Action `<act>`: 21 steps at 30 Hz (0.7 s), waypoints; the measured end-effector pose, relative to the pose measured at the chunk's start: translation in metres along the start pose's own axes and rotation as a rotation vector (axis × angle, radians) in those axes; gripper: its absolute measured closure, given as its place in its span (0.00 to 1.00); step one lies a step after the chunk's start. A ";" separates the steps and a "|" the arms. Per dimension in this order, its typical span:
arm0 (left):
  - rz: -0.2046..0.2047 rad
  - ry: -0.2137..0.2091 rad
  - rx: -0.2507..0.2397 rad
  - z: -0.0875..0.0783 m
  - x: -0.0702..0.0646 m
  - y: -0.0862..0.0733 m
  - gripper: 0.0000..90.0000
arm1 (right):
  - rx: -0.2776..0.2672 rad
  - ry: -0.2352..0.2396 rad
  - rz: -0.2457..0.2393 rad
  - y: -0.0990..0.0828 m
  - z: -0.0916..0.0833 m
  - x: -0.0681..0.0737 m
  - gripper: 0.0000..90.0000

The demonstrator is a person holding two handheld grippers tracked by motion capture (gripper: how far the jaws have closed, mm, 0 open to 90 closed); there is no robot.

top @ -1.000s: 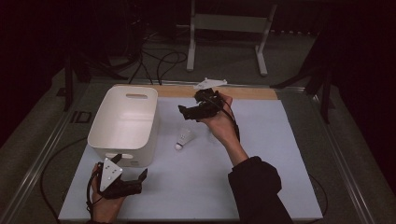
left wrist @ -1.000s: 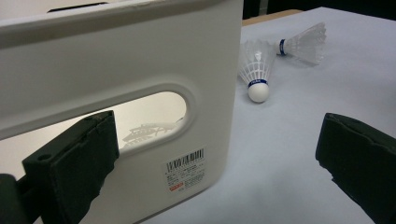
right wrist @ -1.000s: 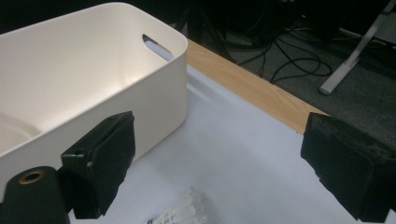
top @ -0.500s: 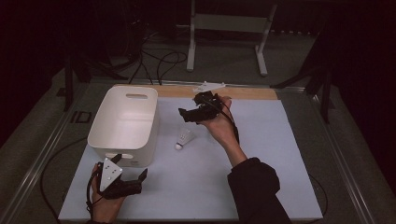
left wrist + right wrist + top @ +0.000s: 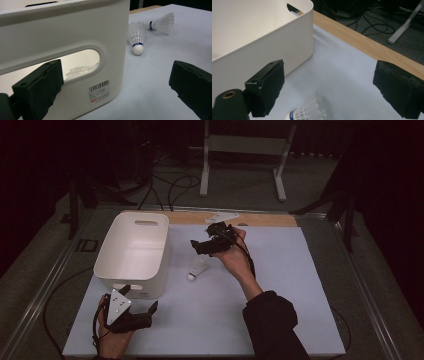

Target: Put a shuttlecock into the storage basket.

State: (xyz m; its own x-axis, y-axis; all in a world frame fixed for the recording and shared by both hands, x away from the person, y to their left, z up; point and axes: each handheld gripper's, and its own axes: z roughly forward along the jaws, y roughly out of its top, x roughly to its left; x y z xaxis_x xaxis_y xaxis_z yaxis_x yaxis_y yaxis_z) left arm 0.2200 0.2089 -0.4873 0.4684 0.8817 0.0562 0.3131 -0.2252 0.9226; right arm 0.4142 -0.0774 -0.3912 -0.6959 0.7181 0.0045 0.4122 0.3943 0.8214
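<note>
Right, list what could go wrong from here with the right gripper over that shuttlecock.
1. The right gripper hangs open above the shuttlecock, which lies on its side; closing on the feather skirt could crush it.
2. In the left gripper view a second shuttlecock lies right beside it; the jaws might knock it away.
3. The white bin stands close by, so a jaw might bump its wall.

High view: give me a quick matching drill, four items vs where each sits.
Items:
1. white bin
2. shuttlecock
3. left gripper
4. right gripper

Places:
A. held above the mat, over the shuttlecock
B. near edge of the mat, in front of the bin
C. left part of the mat
D. lying on the mat, right of the bin

Pairs: 1-C, 2-D, 3-B, 4-A
</note>
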 end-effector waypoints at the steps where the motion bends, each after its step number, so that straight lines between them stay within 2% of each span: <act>1: 0.000 0.000 0.000 0.000 0.000 0.000 0.00 | 0.003 0.001 0.001 -0.001 0.001 0.000 0.11; 21: 0.001 0.001 0.001 0.000 0.000 0.000 0.00 | 0.018 0.012 0.021 -0.014 0.012 -0.002 0.11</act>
State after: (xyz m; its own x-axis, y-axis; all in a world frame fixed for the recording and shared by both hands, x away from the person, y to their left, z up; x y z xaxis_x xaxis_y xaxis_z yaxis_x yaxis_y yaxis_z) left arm 0.2200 0.2094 -0.4870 0.4681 0.8818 0.0576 0.3130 -0.2265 0.9224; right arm 0.4167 -0.0778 -0.4094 -0.6936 0.7198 0.0288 0.4374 0.3890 0.8108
